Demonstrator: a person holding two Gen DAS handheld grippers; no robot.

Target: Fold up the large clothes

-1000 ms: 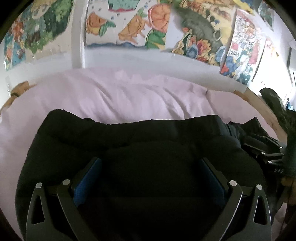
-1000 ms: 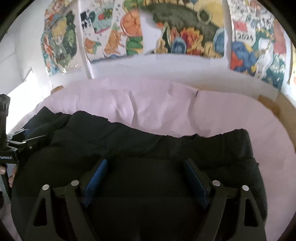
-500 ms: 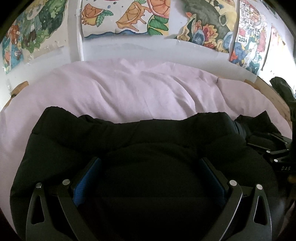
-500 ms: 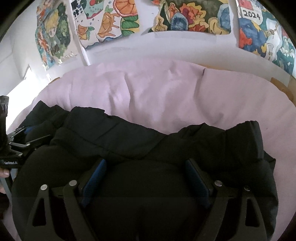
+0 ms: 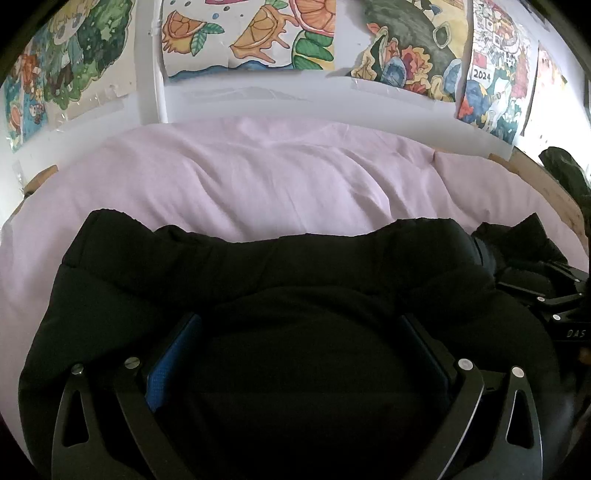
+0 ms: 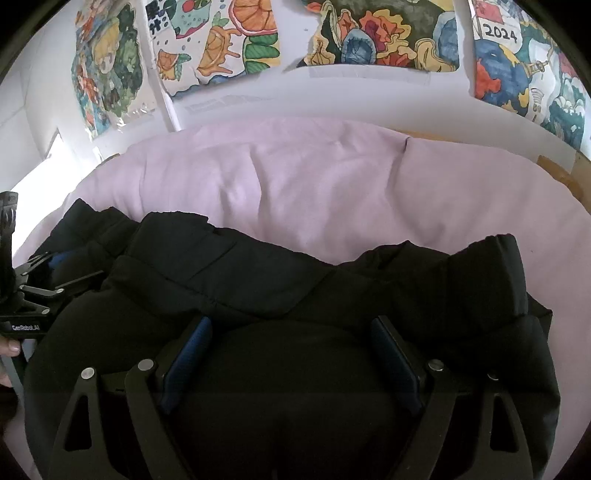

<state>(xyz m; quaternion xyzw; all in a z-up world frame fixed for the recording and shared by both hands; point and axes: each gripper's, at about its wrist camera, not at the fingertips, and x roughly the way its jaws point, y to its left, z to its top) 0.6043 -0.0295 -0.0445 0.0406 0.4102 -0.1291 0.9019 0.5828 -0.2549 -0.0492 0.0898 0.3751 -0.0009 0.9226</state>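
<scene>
A black padded jacket (image 5: 258, 280) lies on the pink bed sheet (image 5: 258, 177); it also fills the lower right wrist view (image 6: 258, 273). My left gripper (image 5: 299, 332) stands wide open with a bulge of the jacket between its blue-padded fingers (image 5: 166, 365). My right gripper (image 6: 291, 332) is likewise wide open over the jacket, fabric bulging between its fingers (image 6: 188, 354). Each gripper shows at the edge of the other's view: the right one (image 5: 554, 306), the left one (image 6: 33, 295).
A white wall with colourful drawings (image 5: 258, 33) runs behind the bed. A wooden bed edge (image 5: 546, 188) and a dark green garment (image 5: 565, 173) are at the far right. The pink sheet (image 6: 332, 184) stretches beyond the jacket.
Both grippers have tipped down and moved closer to the bed with the jacket. The jacket now rests lower on the sheet. The jaws stay wide apart.
</scene>
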